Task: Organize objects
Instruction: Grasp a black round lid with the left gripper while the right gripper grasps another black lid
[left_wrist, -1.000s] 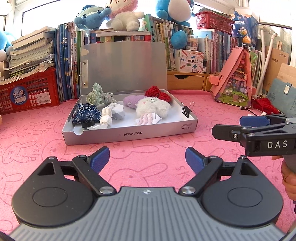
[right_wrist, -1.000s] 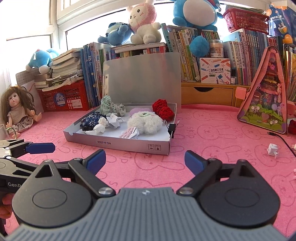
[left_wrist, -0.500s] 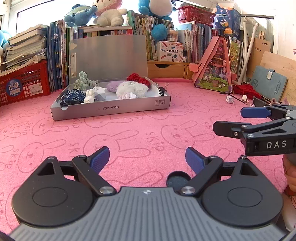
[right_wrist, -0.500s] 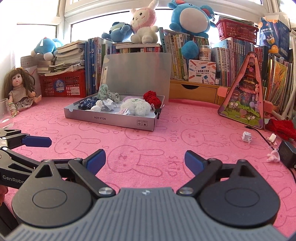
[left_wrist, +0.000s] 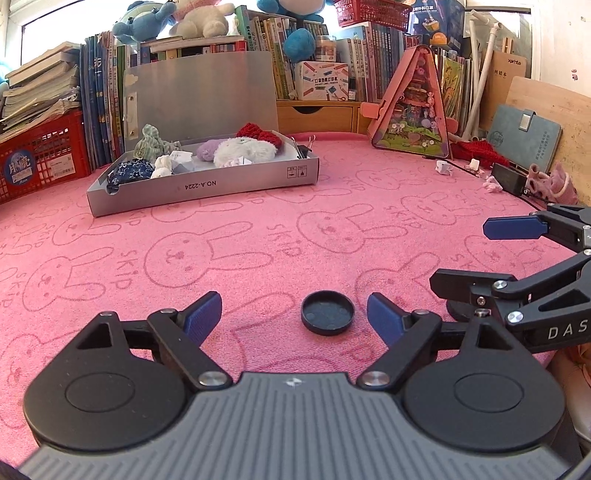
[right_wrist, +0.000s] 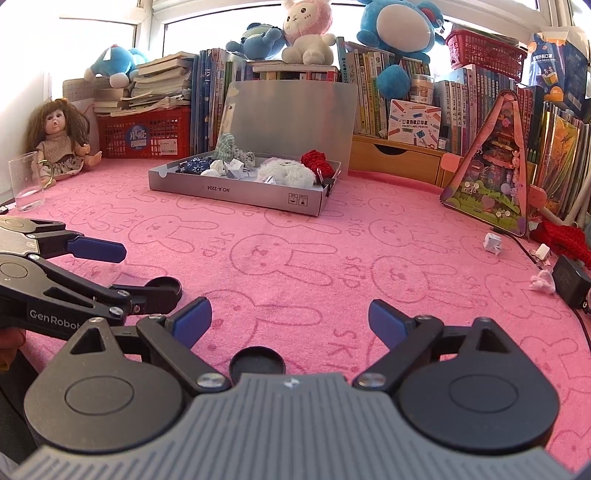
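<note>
Our left gripper (left_wrist: 294, 317) fingers are closing, nothing gripped; the right gripper (right_wrist: 290, 321) fingers stand wide, empty. A small black lid (left_wrist: 327, 312) lies between the left fingers on the pink tabletop (left_wrist: 332, 221). We judge it light, stiff, shallow: pinch its rim.

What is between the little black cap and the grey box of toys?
Nothing but bare pink bunny cloth. The left wrist view shows the black cap near the camera and the grey box farther back, with only cloth between.
</note>
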